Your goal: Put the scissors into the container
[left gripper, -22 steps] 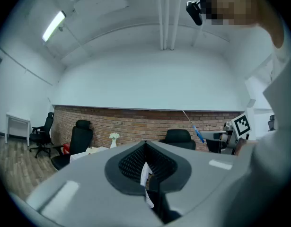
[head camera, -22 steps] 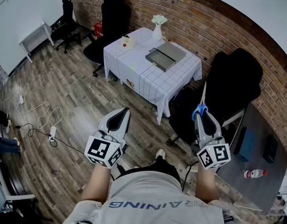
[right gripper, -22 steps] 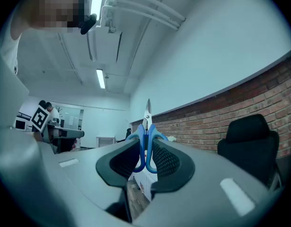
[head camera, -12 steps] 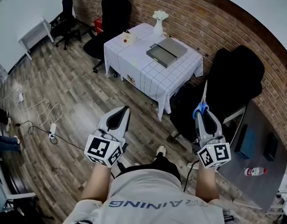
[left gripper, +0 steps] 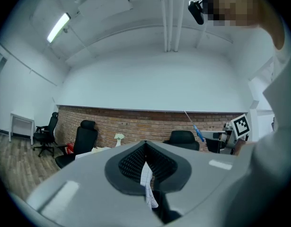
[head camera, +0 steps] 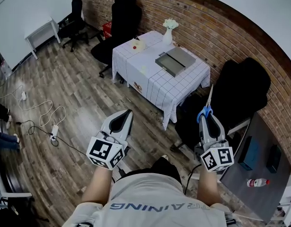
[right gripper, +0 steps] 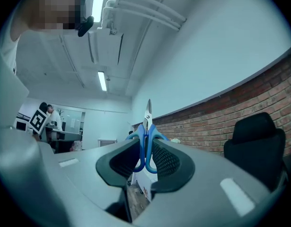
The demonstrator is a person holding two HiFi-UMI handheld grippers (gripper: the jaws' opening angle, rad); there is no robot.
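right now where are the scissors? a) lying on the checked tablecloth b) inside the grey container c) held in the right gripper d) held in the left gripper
c: the right gripper has its jaws clamped on the blue handles of the scissors, with the blades sticking out ahead.

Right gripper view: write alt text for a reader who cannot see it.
The right gripper is shut on the blue handles of the scissors, blades sticking out past the jaws. A brick wall and a black chair lie beyond, at right.
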